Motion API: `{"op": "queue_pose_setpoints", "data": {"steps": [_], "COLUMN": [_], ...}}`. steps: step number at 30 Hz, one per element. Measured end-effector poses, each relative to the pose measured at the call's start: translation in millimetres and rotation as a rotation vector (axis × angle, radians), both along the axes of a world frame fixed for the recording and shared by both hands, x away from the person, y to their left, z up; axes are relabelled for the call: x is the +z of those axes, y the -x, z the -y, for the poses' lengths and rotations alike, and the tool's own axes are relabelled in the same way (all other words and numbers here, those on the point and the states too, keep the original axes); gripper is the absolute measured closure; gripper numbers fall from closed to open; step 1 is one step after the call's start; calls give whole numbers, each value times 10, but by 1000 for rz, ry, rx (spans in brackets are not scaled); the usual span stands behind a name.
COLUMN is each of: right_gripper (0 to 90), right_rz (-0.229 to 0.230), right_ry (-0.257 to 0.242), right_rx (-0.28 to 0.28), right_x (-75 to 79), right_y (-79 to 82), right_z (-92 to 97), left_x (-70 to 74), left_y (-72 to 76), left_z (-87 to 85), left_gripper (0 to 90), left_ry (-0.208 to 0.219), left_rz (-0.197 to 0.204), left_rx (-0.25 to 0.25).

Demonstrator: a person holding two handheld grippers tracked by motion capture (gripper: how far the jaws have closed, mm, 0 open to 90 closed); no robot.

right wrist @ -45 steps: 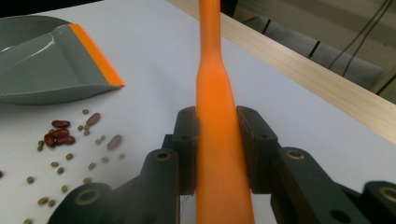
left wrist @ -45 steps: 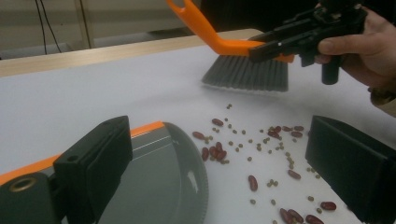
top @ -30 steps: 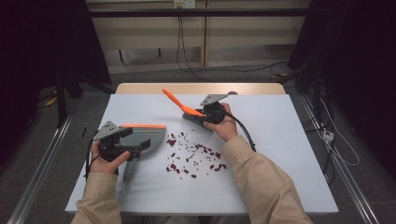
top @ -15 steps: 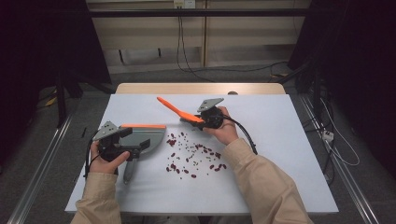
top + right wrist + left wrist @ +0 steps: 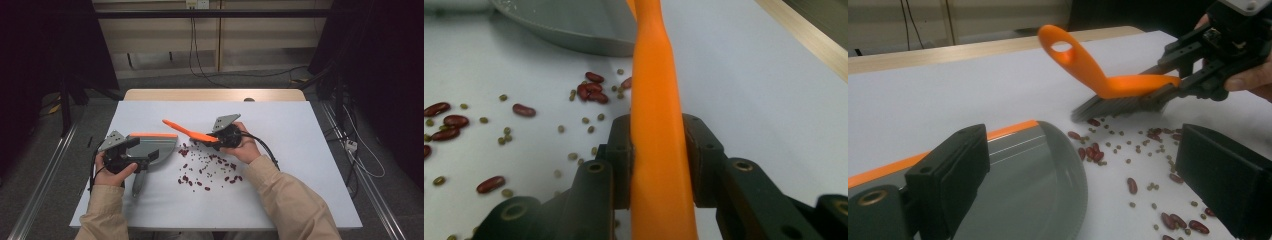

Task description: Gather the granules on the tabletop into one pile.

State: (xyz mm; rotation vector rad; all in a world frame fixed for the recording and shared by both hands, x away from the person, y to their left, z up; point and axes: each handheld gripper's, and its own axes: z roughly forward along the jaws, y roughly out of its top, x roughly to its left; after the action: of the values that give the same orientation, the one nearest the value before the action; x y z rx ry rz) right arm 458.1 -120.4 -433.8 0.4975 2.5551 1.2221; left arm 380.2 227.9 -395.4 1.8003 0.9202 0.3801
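Note:
A grey dustpan [image 5: 159,150] with an orange back edge lies at the table's left, its mouth facing the spill [image 5: 1048,165]. My left gripper [image 5: 142,149] rests over it with jaws wide apart [image 5: 1088,165]; one jaw sits above the pan, the other above the table. Red beans [image 5: 210,167] and small green beans [image 5: 1153,186] are scattered to the right of the pan. My right gripper [image 5: 212,137] is shut on an orange brush [image 5: 187,131], its pads clamping the handle [image 5: 659,150]. The dark bristles [image 5: 1118,105] touch the table at the far edge of the beans.
A white sheet [image 5: 300,150] covers the table, with a wooden strip [image 5: 215,95] along its far edge. Cables trail across the floor [image 5: 350,145] to the right. A metal rail [image 5: 45,190] runs along the floor at the left.
My right gripper has brought the brush nearer to the person and slightly left, toward the beans and the dustpan. The left gripper and the dustpan have stayed put.

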Motion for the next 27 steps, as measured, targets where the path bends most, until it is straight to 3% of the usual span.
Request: {"op": "queue_pose_setpoints", "data": {"steps": [11,17,27], "right_gripper": [691,693,704], "right_rz": [-19,-33,-7], "right_ry": [9,10,-91], "right_rx": [75,89,44], "right_x": [22,53,168], "right_y": [241,324,124], "right_z": [40,70,85], "left_x": [-42,-84,-154], "left_y": [44,80,158], "left_z": [-21,-25,-41], "left_gripper": [73,72,72], "left_ry": [-15,-30,-44], "left_rz": [-9,-18,-38], "left_rx": [-6,-15,-32]}}
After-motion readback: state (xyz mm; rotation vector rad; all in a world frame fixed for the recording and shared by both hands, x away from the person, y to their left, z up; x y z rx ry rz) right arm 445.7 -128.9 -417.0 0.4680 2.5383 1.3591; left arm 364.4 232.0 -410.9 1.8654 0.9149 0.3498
